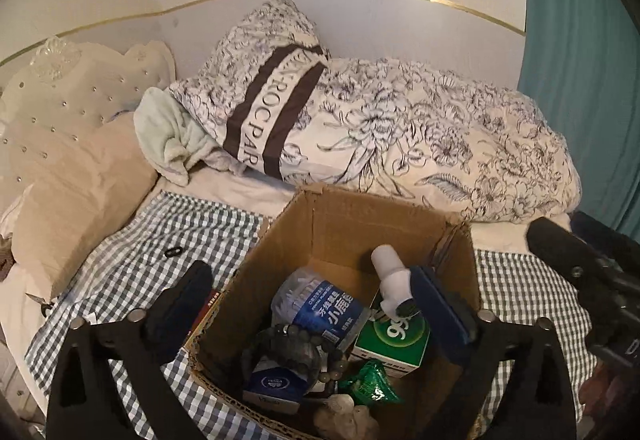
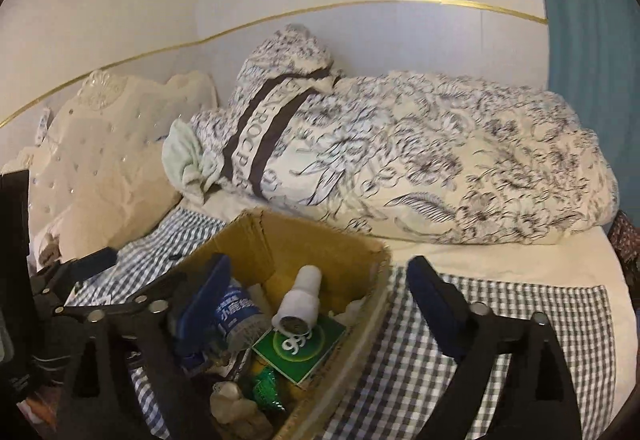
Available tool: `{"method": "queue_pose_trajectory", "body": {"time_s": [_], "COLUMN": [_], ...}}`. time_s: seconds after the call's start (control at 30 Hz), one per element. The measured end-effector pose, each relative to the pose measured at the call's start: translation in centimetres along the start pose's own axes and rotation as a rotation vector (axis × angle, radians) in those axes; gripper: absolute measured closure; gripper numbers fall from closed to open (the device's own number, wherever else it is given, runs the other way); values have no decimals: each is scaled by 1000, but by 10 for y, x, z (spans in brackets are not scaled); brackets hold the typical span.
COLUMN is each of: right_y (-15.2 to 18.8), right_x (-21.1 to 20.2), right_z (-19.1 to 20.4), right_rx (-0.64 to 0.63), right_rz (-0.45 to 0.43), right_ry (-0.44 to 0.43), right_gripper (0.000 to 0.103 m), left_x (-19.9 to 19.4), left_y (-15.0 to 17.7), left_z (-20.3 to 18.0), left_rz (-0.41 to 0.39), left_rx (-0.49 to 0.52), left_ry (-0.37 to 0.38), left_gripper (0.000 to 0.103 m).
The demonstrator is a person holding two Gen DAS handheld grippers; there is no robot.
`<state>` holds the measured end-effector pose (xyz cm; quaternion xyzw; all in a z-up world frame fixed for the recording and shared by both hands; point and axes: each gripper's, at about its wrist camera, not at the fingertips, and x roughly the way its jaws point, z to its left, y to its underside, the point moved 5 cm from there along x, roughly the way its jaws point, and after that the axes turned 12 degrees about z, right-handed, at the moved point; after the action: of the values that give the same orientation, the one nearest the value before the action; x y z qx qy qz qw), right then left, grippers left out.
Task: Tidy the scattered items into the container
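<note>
Both claws, left (image 1: 308, 304) and right (image 2: 316, 296), hang apart over the cardboard box (image 1: 356, 216); the white bottle (image 1: 390, 276) (light, stiff, slippery plastic) wants gripping mid-body.

Matt corrugated cardboard box (image 1: 340, 224)

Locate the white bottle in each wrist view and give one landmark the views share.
Left wrist: white bottle right of centre in the cardboard box, above the green box.
Right wrist: white bottle lower centre, tilted over the green box.
Shared landmark: floral duvet.
</note>
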<state>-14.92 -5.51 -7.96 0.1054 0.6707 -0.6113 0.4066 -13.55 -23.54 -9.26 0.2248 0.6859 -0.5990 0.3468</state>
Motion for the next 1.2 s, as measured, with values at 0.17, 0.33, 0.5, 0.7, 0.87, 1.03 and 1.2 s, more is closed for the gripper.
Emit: {"method": "queue_pose_trajectory", "body": {"time_s": [0.17,0.33,0.5,0.7,0.87,1.03,1.2], "right_y": [-1,-1,3,7,12,18,24], "right_x": [-25,-42,-63,-88,-106,-122,-139], "right_z": [-17,-32,-48,-67,-85,-109,-132], "right_rx": [9,-4,10,18,41,76,107], "right_rz": [-35,-39,-58,-83,-94,-94,-97], "right_ry": [58,121,138,178,227,263,301], "right_gripper": [0,0,0,0,0,0,0], "left_x": [-16,-31,-46,-63,-76,-90,-97], "left_y": [-4,-5,-7,-7,-7,-7,-5], "left_z": [-7,-20,-39,-66,-88,-113,-136], "left_rz": [-26,-48,-75,-75,-104,-145,-154], "left_rx": [1,23,54,99,120,147,174], "left_ry": [-1,-5,3,51,70,92,112], "left_gripper": [0,0,0,0,0,0,0]}}
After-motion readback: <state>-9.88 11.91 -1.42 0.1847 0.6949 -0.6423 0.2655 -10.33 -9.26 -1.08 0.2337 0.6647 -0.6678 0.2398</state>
